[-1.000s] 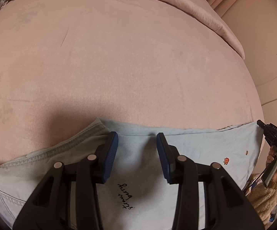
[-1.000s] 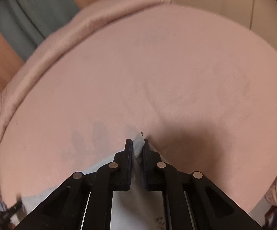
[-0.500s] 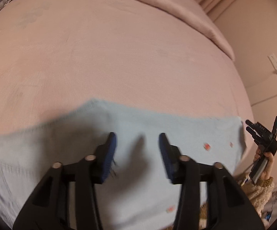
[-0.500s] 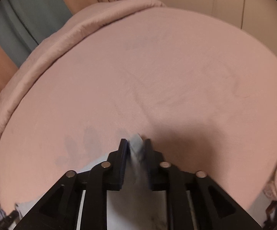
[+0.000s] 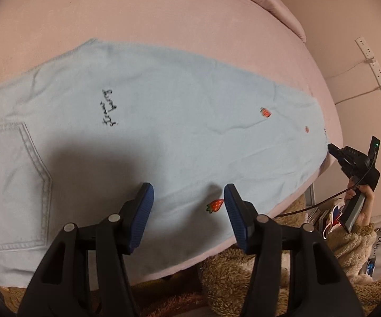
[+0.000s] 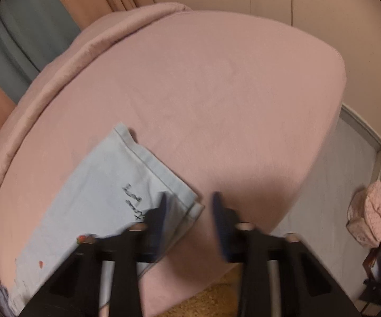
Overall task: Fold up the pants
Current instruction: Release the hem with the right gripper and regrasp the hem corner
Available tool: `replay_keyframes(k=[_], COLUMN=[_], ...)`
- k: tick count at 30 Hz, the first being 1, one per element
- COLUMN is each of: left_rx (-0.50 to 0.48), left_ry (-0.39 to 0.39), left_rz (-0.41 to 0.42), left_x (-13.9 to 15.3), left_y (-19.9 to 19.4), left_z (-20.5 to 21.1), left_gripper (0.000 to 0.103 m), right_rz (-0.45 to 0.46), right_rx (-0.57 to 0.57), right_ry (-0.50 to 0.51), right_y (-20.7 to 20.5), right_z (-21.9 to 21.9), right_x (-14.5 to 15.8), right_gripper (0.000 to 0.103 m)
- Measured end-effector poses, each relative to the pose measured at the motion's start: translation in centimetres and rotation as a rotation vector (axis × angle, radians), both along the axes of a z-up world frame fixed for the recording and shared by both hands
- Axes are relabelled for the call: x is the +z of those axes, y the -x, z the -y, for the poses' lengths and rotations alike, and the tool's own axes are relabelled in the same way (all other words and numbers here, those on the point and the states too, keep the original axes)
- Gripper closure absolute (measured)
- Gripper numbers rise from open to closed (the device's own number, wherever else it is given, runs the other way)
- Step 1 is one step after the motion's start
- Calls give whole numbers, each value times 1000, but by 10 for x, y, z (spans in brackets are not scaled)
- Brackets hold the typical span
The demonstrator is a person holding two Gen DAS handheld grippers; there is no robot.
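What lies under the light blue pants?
The pants lie flat on the pink bed sheet, which shows all around them. Whatever sits directly beneath the fabric is covered.

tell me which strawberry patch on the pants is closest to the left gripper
The big strawberry, just inside the left gripper's right finger. The other two red patches sit far off toward the hem.
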State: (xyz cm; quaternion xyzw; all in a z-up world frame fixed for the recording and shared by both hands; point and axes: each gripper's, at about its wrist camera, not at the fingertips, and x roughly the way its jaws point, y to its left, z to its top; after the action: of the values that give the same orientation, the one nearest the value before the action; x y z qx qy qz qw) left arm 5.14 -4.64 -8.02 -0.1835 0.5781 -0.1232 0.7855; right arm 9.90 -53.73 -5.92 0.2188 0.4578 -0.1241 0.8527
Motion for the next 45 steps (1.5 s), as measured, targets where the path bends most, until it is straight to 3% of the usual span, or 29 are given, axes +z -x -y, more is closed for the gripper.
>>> replay_keyframes(k=[4,15,18,23,26,28,29,33,35,41,45], left_rx=[3,3,-15,-76,-93,-94,-93,-98,-100,-88,-86], left_ry=[-5,-11,27,40,36,26,21,22,23,34,21], left_rz=[6,-2,0,39,31,11,4,-4,-6,-5,1], left_x=[-1,1,6,13,9,2,-1,-3,-4,-3,1], left_y=[-7,-7,-5,-3,-4,-7,-8,-12,-13,-10,-5], left_z=[9,12,17,33,39,43,44,47,48,45,44], left_gripper=[47,47,47,35,32,32,32,29,28,29,29], right_rz=[38,4,1,11,26,50,59,66,39,88,133], right_rx=[-27,-54,-50,-69,-78,-55,-35,-3,-6,-29,-95], right_ry=[15,14,36,35,54,11,-20,-114,-124,-116,-198], right_y=[-7,-13,-11,1,13,22,24,22,15,-1,-11], right_z=[-3,-3,-5,-4,-7,-11,-13,-18,-19,-14,6], right_x=[8,-13,-11,-1,6,5,3,-15,-27,-27,-31], right_gripper=[99,100,100,99,80,57,56,56,56,56,75])
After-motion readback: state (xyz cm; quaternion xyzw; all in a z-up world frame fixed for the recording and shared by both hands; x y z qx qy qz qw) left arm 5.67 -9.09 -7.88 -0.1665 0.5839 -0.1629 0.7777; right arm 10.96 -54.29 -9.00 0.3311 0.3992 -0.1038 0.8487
